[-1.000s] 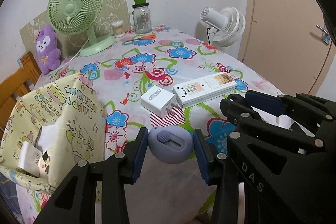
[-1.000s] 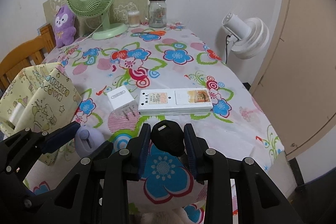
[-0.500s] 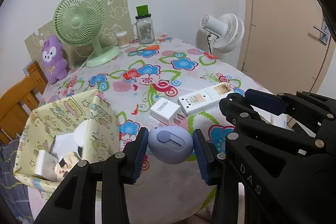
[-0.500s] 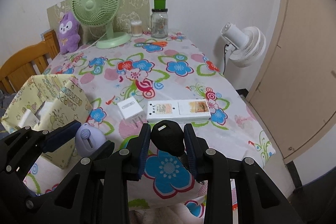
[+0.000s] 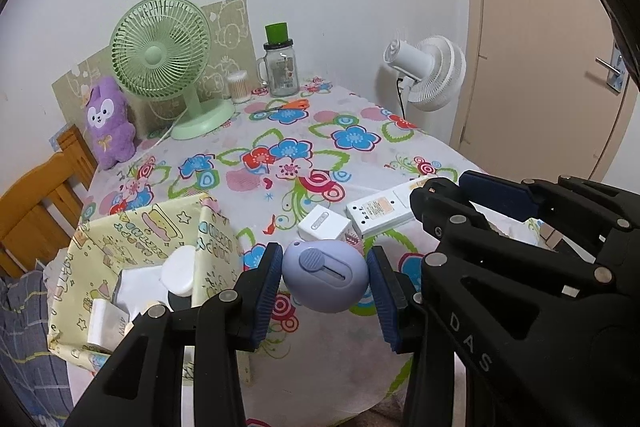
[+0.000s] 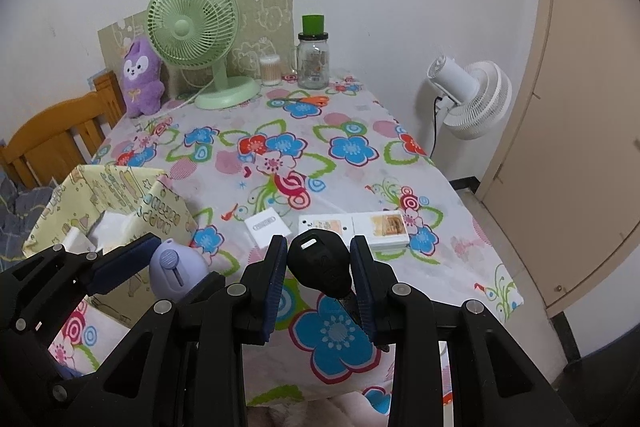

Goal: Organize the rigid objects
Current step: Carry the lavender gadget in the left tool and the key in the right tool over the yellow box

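Note:
My left gripper is shut on a lavender egg-shaped gadget with a slider, held in the air above the table's near edge, right of a yellow patterned box. My right gripper is shut on a black key fob, also lifted. The lavender gadget and the left gripper show in the right wrist view at lower left. A white charger plug and a white power strip lie on the flowered tablecloth. The box holds several white items.
At the table's far end stand a green desk fan, a purple plush, a glass jar with a green lid, a cotton swab tub and orange scissors. A white floor fan and a door are right; a wooden chair left.
Both grippers have risen and drawn back from the table with their objects still held. More of the table and the inside of the yellow box now show.

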Action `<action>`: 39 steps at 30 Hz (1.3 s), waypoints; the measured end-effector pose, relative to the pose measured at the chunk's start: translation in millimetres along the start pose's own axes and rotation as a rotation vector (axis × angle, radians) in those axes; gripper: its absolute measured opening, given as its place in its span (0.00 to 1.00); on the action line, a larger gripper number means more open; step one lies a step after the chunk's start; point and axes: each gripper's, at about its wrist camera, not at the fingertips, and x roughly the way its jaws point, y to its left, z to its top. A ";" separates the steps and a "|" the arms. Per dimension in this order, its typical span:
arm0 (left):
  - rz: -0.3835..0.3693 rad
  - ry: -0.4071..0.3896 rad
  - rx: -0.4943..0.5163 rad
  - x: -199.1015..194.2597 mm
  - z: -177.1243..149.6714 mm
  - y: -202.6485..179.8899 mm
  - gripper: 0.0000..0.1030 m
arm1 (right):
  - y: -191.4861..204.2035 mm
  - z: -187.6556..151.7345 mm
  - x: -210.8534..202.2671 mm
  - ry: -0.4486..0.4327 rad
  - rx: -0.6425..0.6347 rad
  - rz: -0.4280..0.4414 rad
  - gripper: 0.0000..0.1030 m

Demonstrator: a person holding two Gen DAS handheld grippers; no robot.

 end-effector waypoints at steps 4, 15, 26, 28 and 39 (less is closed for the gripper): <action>-0.002 -0.006 -0.002 -3.1 2.4 5.2 0.43 | 4.5 4.9 -2.8 -0.005 -0.005 -0.001 0.34; 0.008 -0.008 -0.016 -7.2 7.2 27.7 0.43 | 25.3 17.3 -3.5 -0.015 -0.019 0.018 0.34; 0.017 -0.008 -0.035 -7.1 6.3 54.9 0.43 | 52.3 26.9 1.6 -0.010 -0.052 0.031 0.34; 0.019 -0.006 -0.039 -7.0 5.2 60.0 0.43 | 57.4 28.0 2.6 -0.008 -0.058 0.034 0.34; 0.039 0.004 -0.071 -4.9 1.0 91.1 0.43 | 88.2 35.0 13.3 0.002 -0.101 0.056 0.34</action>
